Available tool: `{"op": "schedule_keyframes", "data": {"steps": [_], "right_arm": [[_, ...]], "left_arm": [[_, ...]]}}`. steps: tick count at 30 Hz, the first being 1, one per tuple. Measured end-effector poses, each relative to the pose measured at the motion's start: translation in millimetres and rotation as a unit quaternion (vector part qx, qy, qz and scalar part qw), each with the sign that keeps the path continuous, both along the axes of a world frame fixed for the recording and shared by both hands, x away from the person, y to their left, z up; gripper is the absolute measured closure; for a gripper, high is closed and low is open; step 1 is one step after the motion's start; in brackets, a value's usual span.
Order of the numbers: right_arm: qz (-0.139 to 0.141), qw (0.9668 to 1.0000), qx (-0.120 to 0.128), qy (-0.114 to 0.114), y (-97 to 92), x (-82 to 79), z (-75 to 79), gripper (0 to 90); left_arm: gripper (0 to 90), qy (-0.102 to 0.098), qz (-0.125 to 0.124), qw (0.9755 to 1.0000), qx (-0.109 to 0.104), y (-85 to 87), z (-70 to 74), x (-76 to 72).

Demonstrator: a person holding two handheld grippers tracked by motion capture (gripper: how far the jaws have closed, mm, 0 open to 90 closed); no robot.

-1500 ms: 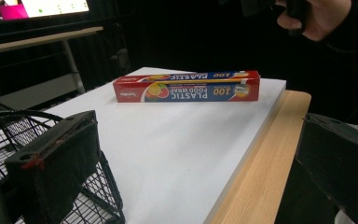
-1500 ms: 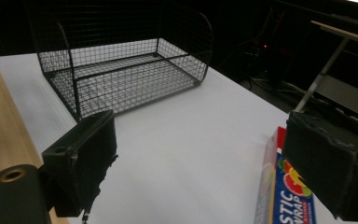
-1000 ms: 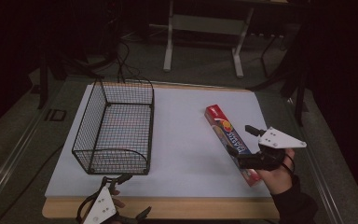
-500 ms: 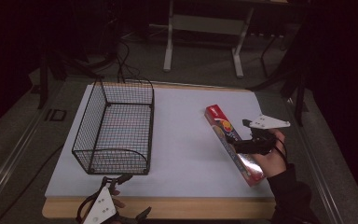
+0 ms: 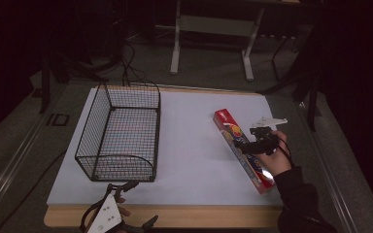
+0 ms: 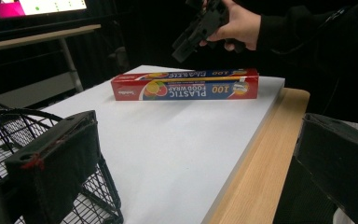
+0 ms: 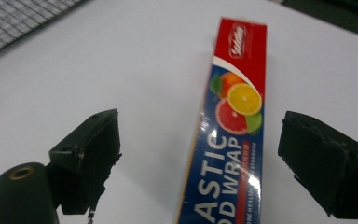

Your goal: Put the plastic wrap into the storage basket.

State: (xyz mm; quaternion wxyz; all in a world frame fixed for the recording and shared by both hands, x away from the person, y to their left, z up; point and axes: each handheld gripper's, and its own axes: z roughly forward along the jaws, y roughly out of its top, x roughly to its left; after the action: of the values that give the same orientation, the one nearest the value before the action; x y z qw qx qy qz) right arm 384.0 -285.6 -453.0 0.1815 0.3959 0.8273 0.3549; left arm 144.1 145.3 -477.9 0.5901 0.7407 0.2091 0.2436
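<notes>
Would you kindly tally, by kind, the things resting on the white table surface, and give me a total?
Wire basket: 1
Box of plastic food wrap: 1
Total: 2

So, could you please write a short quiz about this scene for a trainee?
1. True or false: the plastic wrap box lies inside the wire basket.
2. What does the right hand-held gripper have between its jaws? A) the basket rim B) the box C) a cable
3. Which part of the table does the left hand-held gripper stay near?

Key:
1. False; it lies on the white table.
2. B; the pads do not press it yet.
3. The near edge, beside the basket.
</notes>
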Motion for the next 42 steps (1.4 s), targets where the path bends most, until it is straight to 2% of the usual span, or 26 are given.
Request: {"op": "schedule_keyframes", "data": {"steps": [12, 16, 26, 29, 30, 34, 37, 42], "right_arm": [[-0.036, 0.9978, -0.014, 0.054, -2.2, 21.2, -25.5, 13.8], [-0.044, 0.9957, -0.028, 0.077, -0.6, 25.8, -33.0, 13.7], [-0.066, 0.9897, -0.061, 0.111, 0.6, 30.6, -49.6, 14.7], [-0.072, 0.9878, -0.071, 0.118, 1.2, 30.6, -52.8, 16.7], [-0.074, 0.9873, -0.072, 0.12, 1.2, 30.7, -52.1, 19.9], [-0.081, 0.9843, -0.087, 0.13, 3.3, 32.2, -54.7, 21.2], [-0.079, 0.9824, -0.088, 0.145, 7.3, 31.8, -55.6, 32.4], [-0.081, 0.9811, -0.097, 0.146, 10.5, 31.2, -53.5, 38.7]], "left_arm": [[0.1, 0.001, 0.001, 1.0, 0.001, 0.3, -0.3, 0.0], [0.1, 0.002, 0.0, 1.0, 0.002, 0.0, -0.4, 0.3], [0.1, 0.002, 0.0, 1.0, 0.003, -0.6, -0.7, 0.7], [0.1, 0.002, 0.001, 1.0, 0.003, -0.5, -0.8, 0.9], [0.1, 0.003, 0.001, 1.0, 0.003, -0.5, -0.9, 1.0], [0.1, 0.003, 0.001, 1.0, 0.003, -0.3, -1.0, 1.4], [0.1, 0.002, 0.0, 1.0, 0.004, -0.4, -0.9, 1.5], [0.1, 0.001, -0.002, 1.0, 0.005, -0.8, -0.7, 1.0]]}}
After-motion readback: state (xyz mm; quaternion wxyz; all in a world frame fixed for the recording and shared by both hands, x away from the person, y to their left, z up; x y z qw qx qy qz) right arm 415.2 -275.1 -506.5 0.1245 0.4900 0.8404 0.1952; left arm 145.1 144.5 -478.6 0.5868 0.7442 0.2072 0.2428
